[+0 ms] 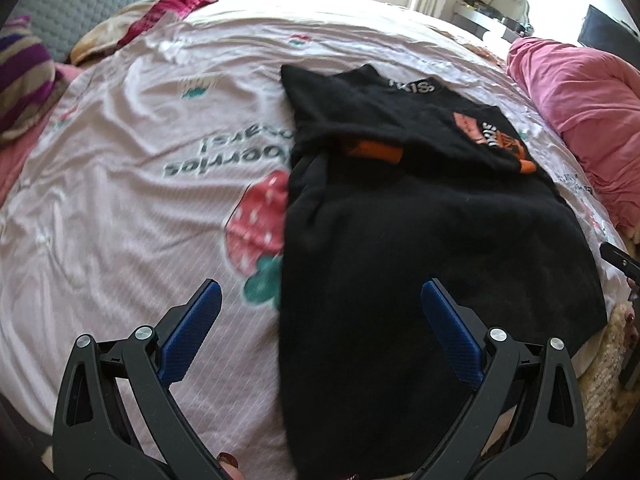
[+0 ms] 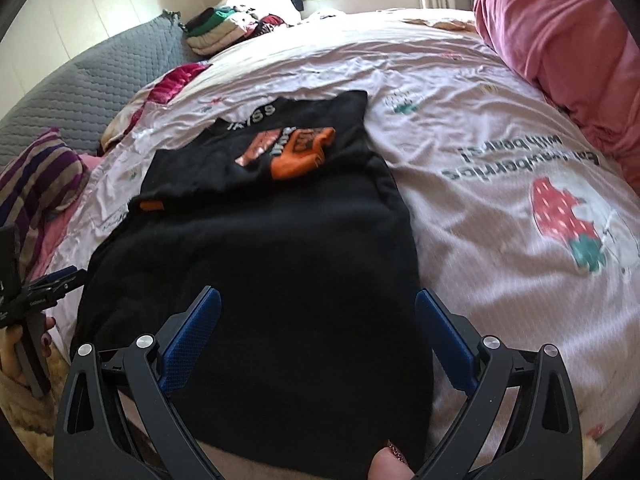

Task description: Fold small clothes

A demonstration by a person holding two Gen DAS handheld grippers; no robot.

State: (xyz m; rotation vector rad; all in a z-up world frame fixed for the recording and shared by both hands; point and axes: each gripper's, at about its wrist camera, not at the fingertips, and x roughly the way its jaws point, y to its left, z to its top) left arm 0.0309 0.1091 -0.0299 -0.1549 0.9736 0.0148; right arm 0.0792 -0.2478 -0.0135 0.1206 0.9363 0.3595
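Both my grippers, left [image 1: 320,292] and right [image 2: 318,298], gape wide, holding nothing, above the black top [image 2: 256,248]; pink duvet [image 2: 560,20] lies well aside.

Left tongs [image 1: 320,300] spread wide, right tongs [image 2: 318,304] spread wide

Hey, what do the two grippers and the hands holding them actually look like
Both the left gripper and right gripper are matte black plastic linkage arms with round silver rivets at the pivots, ending in flat blue textured pads. No cables show. A thumb with glittery dark red nail polish is visible; no sleeves show.
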